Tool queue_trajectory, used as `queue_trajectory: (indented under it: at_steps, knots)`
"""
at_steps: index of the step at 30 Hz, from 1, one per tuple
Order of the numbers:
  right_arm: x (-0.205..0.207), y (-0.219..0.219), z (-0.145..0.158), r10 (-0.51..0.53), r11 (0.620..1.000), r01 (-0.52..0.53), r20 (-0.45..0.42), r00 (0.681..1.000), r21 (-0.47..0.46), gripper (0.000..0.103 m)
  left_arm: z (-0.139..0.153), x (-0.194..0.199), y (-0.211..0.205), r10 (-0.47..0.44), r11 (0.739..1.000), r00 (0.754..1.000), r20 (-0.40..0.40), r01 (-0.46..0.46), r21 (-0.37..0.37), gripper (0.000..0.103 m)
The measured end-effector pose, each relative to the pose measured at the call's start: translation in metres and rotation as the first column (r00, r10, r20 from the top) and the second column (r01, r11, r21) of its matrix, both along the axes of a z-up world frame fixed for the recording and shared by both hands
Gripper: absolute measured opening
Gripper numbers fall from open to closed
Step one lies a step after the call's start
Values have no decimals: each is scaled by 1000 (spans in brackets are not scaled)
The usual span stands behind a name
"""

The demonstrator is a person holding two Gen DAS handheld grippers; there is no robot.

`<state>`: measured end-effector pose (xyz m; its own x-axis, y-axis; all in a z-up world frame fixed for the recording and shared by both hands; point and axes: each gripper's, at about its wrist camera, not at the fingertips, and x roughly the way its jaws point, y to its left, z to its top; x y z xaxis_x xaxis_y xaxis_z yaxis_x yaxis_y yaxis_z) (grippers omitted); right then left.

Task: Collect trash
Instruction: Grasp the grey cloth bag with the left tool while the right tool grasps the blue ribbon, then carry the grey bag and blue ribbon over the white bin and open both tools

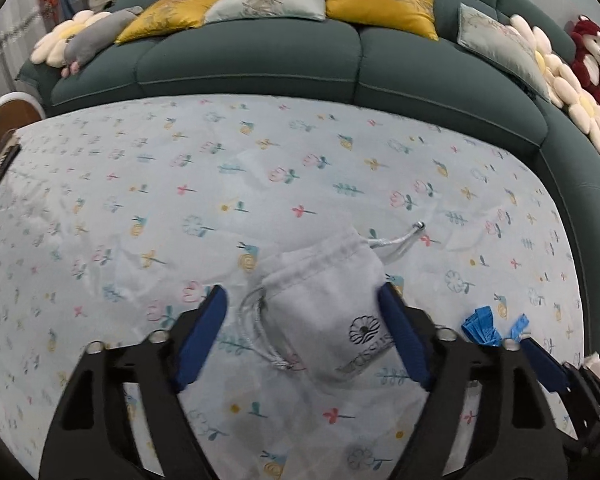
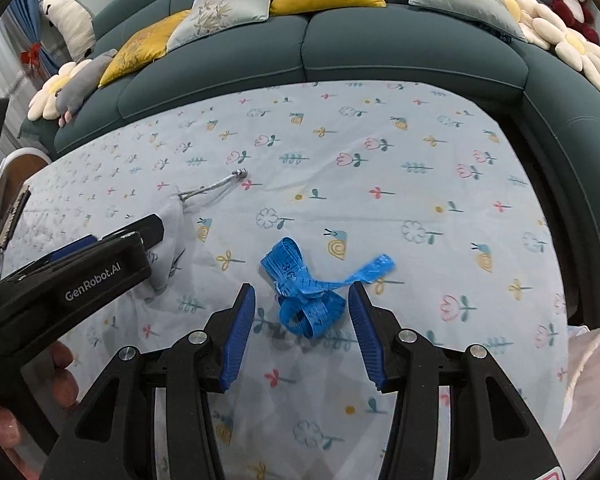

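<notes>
Flowered tablecloth [image 1: 260, 168] bears pouch [image 1: 328, 300] between parted left fingers [image 1: 204, 332], tape [image 2: 304, 284] between parted right fingers [image 2: 240, 332].

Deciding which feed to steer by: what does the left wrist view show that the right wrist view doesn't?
Left wrist only: the whole grey drawstring pouch, its logo, lying between the left claw fingers.

Right wrist only: the whole blue tape measure between the open right claw fingers, and a white plastic bag at right.

Both: floral tablecloth, green sofa, cushions.
</notes>
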<state>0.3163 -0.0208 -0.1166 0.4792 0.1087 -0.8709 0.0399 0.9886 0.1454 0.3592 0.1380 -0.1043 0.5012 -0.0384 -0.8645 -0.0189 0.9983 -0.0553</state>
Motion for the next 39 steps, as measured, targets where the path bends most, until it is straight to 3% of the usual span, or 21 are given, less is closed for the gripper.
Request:
queue_trajectory:
  at_steps: [1, 3, 5, 8, 22, 39]
  knots:
    - [1, 1, -3, 3, 1000, -3, -9, 1000, 1, 42, -3, 1, -2, -16, 1000, 1000, -8, 16, -4, 58]
    - [1, 2, -7, 9, 1000, -9, -15, 1000, 7, 30, -6, 0, -6, -45, 999, 999, -17, 45, -11, 34]
    - [-2, 1, -6, 14, 1000, -14, -9, 1000, 8, 27, -8, -4, -10, -76, 997, 997, -19, 75, -17, 18]
    - [-8, -3, -2, 8, 1000, -8, 0, 1000, 19, 25, -4, -15, -18, -94, 996, 996, 4, 94, 12, 12]
    - [-81, -47, 35, -75, 996, 74, 22, 997, 45, 24, 32, -89, -76, -176, 984, 984, 18, 177, -20, 9]
    - [-238, -186, 66, -307, 952, 306, 65, 949, 29, 24, 72, -220, -214, -378, 924, 925, 37, 379, -56, 9]
